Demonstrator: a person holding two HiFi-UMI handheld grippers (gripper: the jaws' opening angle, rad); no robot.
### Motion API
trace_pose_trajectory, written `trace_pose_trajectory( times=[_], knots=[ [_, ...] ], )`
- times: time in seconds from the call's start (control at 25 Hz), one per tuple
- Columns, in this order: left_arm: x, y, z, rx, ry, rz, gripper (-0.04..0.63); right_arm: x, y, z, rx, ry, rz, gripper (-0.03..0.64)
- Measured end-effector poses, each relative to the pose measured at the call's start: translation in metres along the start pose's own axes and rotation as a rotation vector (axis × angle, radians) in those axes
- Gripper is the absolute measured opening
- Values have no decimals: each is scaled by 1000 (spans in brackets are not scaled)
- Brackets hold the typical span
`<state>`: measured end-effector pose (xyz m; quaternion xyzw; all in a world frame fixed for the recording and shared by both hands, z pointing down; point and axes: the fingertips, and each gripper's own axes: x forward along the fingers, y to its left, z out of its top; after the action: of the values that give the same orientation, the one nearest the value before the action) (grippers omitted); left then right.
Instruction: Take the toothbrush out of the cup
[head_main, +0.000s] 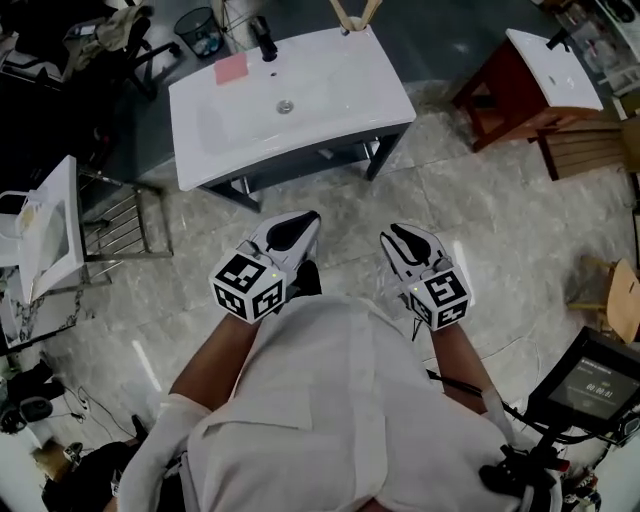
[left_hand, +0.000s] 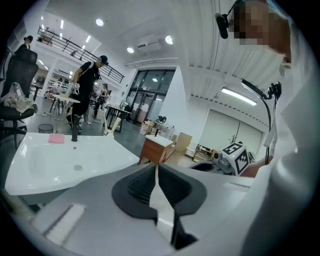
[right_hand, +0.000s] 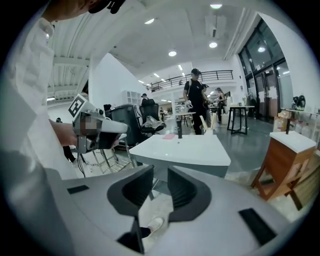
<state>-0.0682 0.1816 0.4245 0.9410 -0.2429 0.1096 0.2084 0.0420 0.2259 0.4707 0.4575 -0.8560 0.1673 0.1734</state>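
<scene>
Facing white sink (head_main: 335, 95), left tongs (head_main: 292, 232) pressed together, empty, right tongs (head_main: 408, 243) slightly parted, empty

**Q:** Site classification?

**A:** A large open-plan lab or workshop hall, not a home bathroom.

**Q:** Supporting evidence?

**A:** Head view, upper centre: a freestanding white washbasin (head_main: 290, 100) on a metal frame, on a stone-tiled floor (head_main: 500, 200). Upper right: a second basin (head_main: 555, 68) on a wooden stand. Lower right: a monitor (head_main: 595, 385) on a stand.

Left gripper view, upper left: a railed mezzanine (left_hand: 70, 42) under recessed ceiling lights (left_hand: 100, 22). Centre: a glazed front (left_hand: 150, 92).

Right gripper view, centre: people (right_hand: 194, 97) standing by high tables (right_hand: 240, 107), and an office chair (right_hand: 145, 117).
</scene>
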Motion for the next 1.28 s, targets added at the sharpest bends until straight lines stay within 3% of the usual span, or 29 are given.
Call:
trace_pose_trajectory(
  times=[0.24,0.56,0.92,1.28],
  knots=[
    [36,52,50,50,-4,-67,8,45,-47,39,17,16,-89,66],
    [41,138,68,51,8,-81,8,122,-79,82,40,2,-143,66],
    [56,183,79,-5,11,-37,6,165,-139,123,40,-31,-169,66],
    [108,211,120,4,-2,54,6,219,-250,173,-16,-68,-127,98]
  ],
)
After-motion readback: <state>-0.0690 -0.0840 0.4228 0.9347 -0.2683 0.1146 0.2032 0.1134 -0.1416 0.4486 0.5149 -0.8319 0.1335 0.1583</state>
